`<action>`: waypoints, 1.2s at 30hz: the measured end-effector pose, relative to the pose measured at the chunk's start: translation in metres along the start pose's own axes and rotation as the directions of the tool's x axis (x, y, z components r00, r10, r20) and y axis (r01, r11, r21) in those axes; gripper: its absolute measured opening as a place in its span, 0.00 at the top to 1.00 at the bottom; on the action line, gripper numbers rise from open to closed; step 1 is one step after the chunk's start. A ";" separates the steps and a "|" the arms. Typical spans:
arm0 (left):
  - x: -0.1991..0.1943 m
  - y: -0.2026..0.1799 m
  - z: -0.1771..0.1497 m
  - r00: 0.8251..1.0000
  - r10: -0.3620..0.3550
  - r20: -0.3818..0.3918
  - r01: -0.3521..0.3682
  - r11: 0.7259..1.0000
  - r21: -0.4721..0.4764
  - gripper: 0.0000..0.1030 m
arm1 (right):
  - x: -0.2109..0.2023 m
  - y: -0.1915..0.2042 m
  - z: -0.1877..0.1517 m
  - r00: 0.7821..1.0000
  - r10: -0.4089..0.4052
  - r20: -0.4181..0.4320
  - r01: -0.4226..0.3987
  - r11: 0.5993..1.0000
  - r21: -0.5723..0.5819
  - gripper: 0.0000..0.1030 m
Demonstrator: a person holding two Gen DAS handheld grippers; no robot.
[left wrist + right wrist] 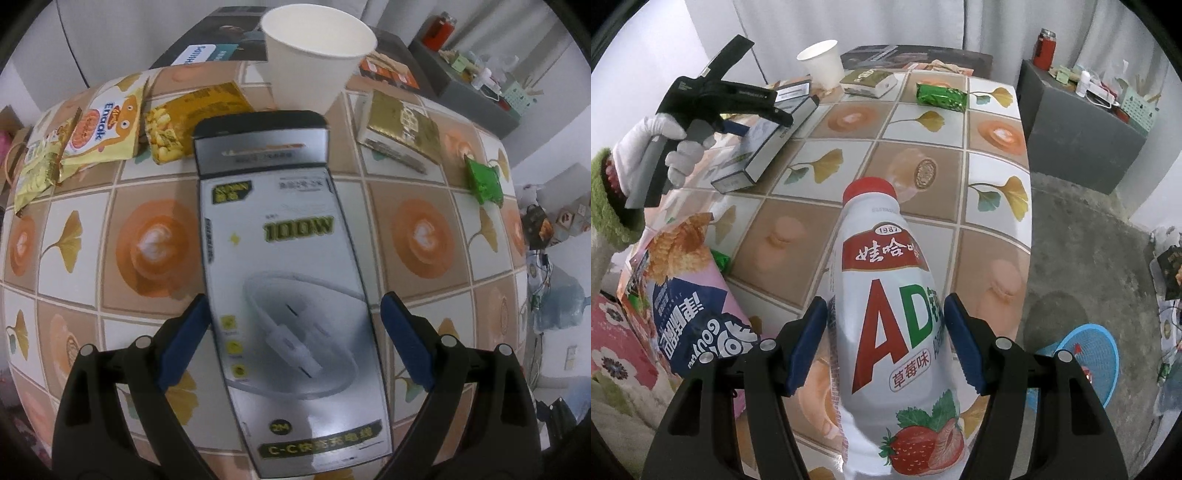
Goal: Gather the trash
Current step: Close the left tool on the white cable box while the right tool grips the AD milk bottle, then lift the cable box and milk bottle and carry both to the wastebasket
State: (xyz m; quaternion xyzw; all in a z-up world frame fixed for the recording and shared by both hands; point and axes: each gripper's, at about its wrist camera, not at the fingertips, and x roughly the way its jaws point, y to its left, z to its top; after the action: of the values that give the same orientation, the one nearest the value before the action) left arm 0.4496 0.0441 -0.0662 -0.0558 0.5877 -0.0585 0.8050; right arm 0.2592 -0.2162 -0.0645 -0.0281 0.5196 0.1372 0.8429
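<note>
A long white and grey cable box point(288, 240) printed "100W" lies between the blue pads of my left gripper point(295, 302), which is shut on it. It hangs over the table in front of a paper cup. In the right wrist view that box point(768, 136) sits tilted in the left gripper point(757, 122), held by a white-gloved hand point(650, 136). My right gripper point(885, 306) is shut on a white milk-drink bottle point(882, 258) with a red cap and a strawberry label. Both pads press its sides, and the cap points away over the table.
On the patterned table point(74, 240) lie yellow snack packs point(99, 129), a white paper cup point(317, 55), a gold box point(402, 125) and a green wrapper point(484, 181). A pink snack bag point(683, 295) lies near the front left. A blue basket point(1086, 362) stands on the grey floor at the right.
</note>
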 end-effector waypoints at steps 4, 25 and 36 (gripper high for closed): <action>0.002 -0.003 -0.003 1.000 0.023 0.009 -0.023 1.000 0.019 0.14 | -0.001 -0.001 -0.003 1.000 -0.001 0.000 0.001 1.000 0.003 0.38; -0.079 -0.005 -0.025 0.971 0.026 0.238 -0.050 0.994 0.098 0.22 | -0.035 -0.022 -0.018 0.990 0.048 0.135 -0.072 0.980 0.185 0.39; -0.182 -0.024 -0.056 0.910 -0.071 0.409 0.001 0.986 0.170 0.22 | -0.086 -0.037 -0.048 0.944 0.075 0.321 -0.186 0.924 0.333 0.39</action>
State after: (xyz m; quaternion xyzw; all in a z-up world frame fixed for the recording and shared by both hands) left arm 0.3402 0.0480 0.0915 -0.0108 0.3961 -0.1089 0.9116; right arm 0.1906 -0.2789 -0.0138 0.1824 0.4016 0.0993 0.8920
